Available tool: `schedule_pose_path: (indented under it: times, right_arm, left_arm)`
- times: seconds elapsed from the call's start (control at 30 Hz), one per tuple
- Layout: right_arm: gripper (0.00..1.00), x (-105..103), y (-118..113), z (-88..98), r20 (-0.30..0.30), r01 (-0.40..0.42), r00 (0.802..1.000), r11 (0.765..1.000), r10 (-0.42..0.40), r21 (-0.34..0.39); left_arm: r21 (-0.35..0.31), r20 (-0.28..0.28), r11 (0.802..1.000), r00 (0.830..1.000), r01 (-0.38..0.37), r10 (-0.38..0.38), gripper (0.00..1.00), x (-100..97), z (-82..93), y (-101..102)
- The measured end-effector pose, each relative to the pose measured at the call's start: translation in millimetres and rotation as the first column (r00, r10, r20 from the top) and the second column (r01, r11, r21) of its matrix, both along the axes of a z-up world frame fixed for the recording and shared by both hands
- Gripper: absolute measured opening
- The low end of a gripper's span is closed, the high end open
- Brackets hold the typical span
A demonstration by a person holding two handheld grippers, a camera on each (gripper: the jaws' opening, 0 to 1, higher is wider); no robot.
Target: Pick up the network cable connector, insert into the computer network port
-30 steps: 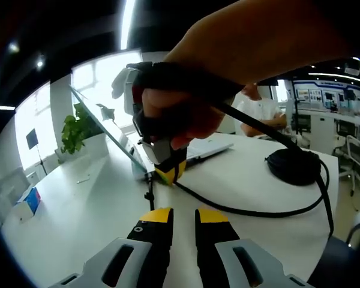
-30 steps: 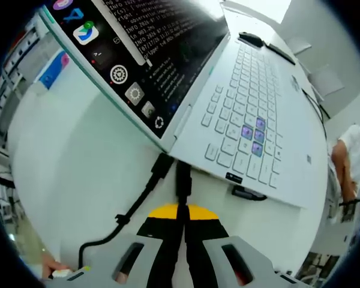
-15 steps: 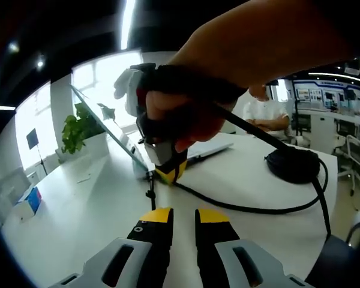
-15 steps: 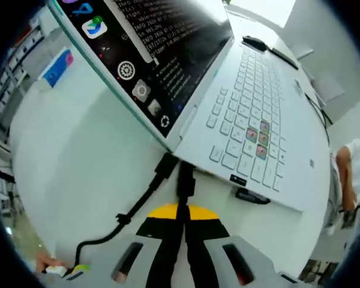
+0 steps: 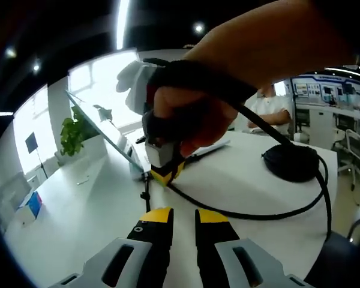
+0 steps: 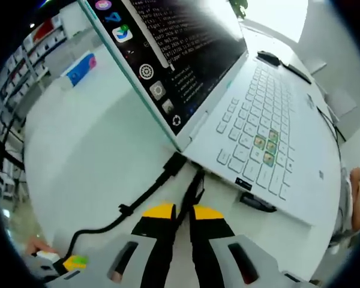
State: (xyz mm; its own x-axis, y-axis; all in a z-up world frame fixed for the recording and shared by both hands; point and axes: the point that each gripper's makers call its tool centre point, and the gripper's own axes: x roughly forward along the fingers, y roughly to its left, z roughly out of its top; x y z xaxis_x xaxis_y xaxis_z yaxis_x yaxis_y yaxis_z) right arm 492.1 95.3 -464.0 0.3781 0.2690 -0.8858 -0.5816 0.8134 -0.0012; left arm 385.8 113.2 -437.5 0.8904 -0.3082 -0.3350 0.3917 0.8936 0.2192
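right gripper (image 6: pixel 177 211) sitting at 6 o'clock, jaws slightly apart, loosely straddling cable (image 6: pixel 192 193) | connector (image 6: pixel 197 177) lying at laptop (image 6: pixel 270 138) edge, 12 o'clock of tips; seated or not, cannot tell | second plug (image 6: pixel 173 163) sitting at 11 o'clock | left gripper (image 5: pixel 183 215) hovering over table (image 5: pixel 78 216), jaws apart, holding nothing
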Motion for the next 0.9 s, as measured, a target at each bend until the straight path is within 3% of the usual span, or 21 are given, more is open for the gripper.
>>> schedule_pose_path:
  times: [0.2,0.33,0.67,0.9]
  right_arm:
    - [0.1,-0.8,-6.9,6.7,0.001,0.013,1.0,0.996,-0.014,0.091]
    - [0.1,-4.6,-10.7,7.5,-0.02,0.026,1.0,0.991,-0.023,0.13]
    - [0.09,-6.8,-21.6,20.5,-0.006,0.044,0.999,0.974,-0.044,0.222]
    - [0.09,-9.0,-26.7,29.0,0.02,0.061,0.997,0.953,-0.07,0.298]
  left_arm:
    - [0.022,-0.019,1.0,1.0,-0.003,0.003,0.16,4.6,-5.4,-3.7]
    - [0.024,-0.023,1.0,1.0,-0.006,0.006,0.16,8.4,-4.3,-6.8]
    - [0.047,-0.031,0.999,0.999,-0.02,0.022,0.16,14.3,-5.1,-8.1]
    - [0.016,-0.047,1.0,0.999,-0.024,0.025,0.19,25.0,-5.4,-8.0]
